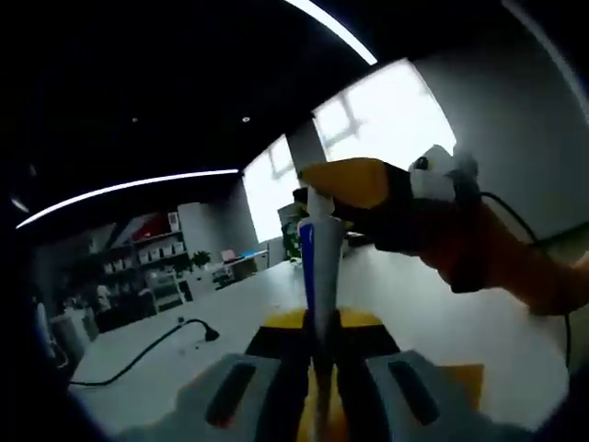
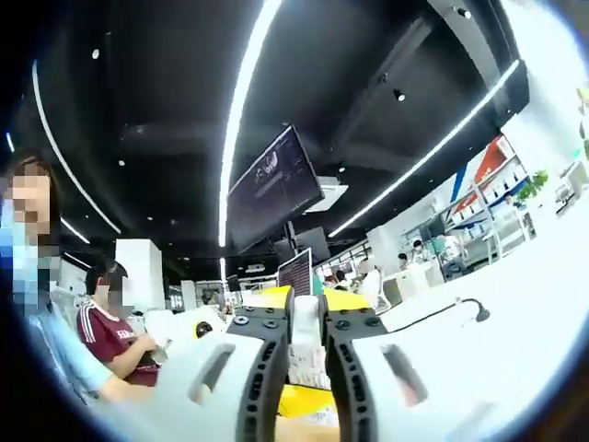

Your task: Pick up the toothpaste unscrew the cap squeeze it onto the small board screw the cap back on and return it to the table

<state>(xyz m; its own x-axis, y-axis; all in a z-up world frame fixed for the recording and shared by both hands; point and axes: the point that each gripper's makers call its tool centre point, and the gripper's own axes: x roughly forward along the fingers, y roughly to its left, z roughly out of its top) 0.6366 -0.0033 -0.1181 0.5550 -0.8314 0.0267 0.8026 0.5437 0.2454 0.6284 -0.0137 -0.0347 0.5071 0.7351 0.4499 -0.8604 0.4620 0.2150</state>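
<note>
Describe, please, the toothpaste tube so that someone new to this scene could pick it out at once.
Start at the white table in the left gripper view. The left gripper rises from the bottom edge, and the toothpaste tube stands upright between its jaws. It is slim, blue and white, and its top is gripped by the right gripper.

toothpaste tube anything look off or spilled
Nothing stands out. The toothpaste tube stands upright, clamped in the left claw, with the right claw closed on its top end. No paste shows on the white table.
</note>
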